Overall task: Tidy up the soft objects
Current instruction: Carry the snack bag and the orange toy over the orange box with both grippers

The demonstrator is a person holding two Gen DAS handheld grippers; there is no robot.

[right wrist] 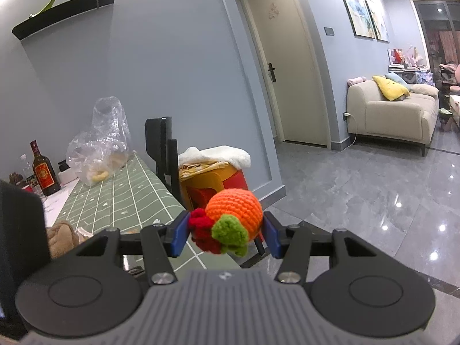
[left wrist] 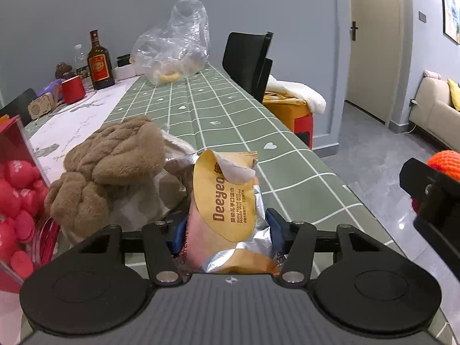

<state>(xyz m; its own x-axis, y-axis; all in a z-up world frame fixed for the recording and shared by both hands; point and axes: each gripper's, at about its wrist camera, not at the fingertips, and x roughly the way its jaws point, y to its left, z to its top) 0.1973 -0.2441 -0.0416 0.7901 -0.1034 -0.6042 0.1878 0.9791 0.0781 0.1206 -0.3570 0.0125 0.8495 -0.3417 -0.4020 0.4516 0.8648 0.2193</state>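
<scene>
Clamped between the blue pads of the left gripper (left wrist: 225, 230) is a wet-wipes pack (left wrist: 227, 210), foil-backed with a yellow label, its flap peeled up at the top. It stands on end in the jaws, long axis pointing up and away, held above the near end of the green checked tablecloth (left wrist: 230, 115). Just left of it, close enough that they may touch, lies a brown plush toy (left wrist: 109, 166) slumped on a pale bag; a red box (left wrist: 17, 178) sits further left at the table's edge.

Off to the right, past the table edge and over the grey floor, the right gripper (right wrist: 225, 231) pinches a crocheted orange (right wrist: 234, 212) with a green leaf and red tuft, the yarn bulging between the fingers.

Judging by this, the plush pile lies left of both loads, so the left hand is much the nearer one to it. Further off stand a brown bottle (left wrist: 99, 63) and a crumpled clear plastic bag (left wrist: 172, 46).
</scene>
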